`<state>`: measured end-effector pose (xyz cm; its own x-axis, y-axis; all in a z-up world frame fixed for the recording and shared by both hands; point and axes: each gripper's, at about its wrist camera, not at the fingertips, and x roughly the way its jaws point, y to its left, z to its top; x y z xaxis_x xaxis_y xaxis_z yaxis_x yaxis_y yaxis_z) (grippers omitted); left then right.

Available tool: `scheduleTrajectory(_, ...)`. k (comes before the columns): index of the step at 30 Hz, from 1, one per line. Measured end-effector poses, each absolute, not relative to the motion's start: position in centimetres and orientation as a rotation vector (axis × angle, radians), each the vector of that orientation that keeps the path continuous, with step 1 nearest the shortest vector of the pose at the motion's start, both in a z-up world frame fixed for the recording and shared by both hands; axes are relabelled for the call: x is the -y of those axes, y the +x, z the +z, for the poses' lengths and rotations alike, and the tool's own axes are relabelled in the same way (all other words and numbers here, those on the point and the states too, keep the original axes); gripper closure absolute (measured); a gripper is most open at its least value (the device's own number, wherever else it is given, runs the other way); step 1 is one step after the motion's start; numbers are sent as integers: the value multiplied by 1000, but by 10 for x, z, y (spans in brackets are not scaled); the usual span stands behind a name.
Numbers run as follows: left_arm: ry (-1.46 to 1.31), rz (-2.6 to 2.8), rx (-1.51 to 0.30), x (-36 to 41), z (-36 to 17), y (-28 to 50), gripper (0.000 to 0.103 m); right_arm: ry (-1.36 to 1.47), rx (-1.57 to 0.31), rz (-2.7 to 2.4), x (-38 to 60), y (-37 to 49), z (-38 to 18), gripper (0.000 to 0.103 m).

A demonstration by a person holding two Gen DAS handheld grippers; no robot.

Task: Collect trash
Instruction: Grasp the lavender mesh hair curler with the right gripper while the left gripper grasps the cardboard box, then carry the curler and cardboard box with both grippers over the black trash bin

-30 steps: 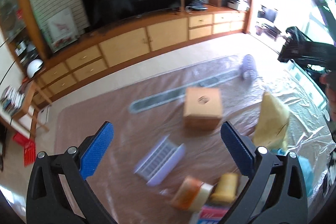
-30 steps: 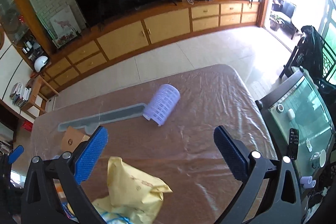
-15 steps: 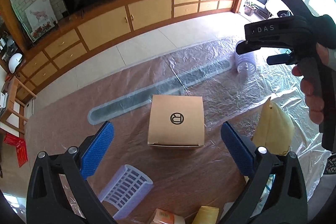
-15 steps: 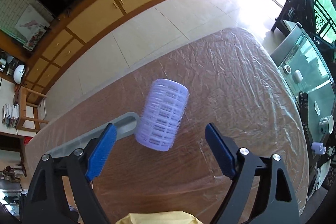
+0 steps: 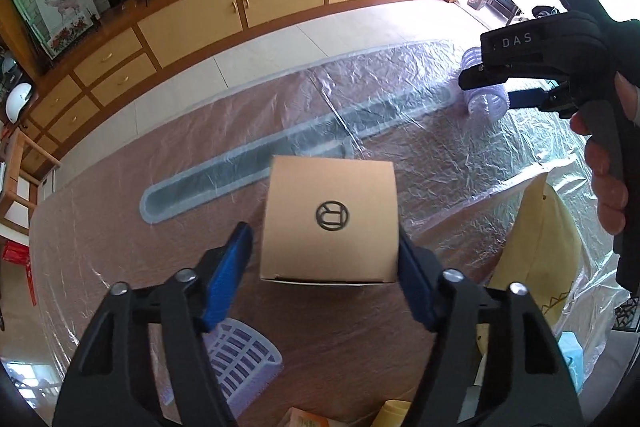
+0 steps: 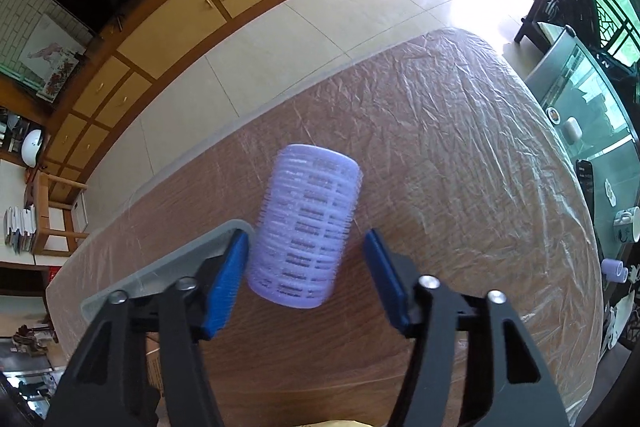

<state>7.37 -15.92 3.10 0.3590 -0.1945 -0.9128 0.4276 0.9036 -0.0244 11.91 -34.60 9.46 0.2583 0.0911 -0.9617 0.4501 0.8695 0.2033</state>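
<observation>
A brown cardboard box [image 5: 330, 223] with a round black logo stands on the film-covered table [image 5: 120, 227]. My left gripper [image 5: 322, 233] straddles it from above, jaws closing. The right pad meets the box's edge; a narrow gap stays at the left pad. A purple hair roller [image 6: 308, 235] lies between the closing jaws of my right gripper [image 6: 306, 234]. Its left pad is against the roller and its right pad stands apart. In the left wrist view a hand [image 5: 604, 163] holds that gripper over the roller [image 5: 486, 103].
A long grey strip [image 5: 280, 151] lies behind the box. A yellow paper bag [image 5: 536, 251] stands to the right, a purple lattice tray [image 5: 240, 359] in front. A glass side table [image 6: 580, 99] with cups and a remote lies beyond the table's right edge.
Both grippers dropped and tilted down over the table. The left came over the box, the right over the roller. Both pairs of jaws narrowed from wide open.
</observation>
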Motion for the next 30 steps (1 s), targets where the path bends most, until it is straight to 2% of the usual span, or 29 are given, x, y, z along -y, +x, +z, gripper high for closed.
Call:
scheduleTrajectory(1,232,-410,-1140,158,31,73,43,480,-1290,-258,346,117,97,58)
scheduleTrajectory(4,229,-412,-1134,155,31,72,43,448,-1257,-236,355,112,104,60)
scheduleTrajectory(17,83,-409,-1010,119,76,37,43,505,-1038,34,370,36,170,60)
scheduleTrajectory(30,42,-345,-882,88,114,-57,43,430,-948,269,343,-80,227,60)
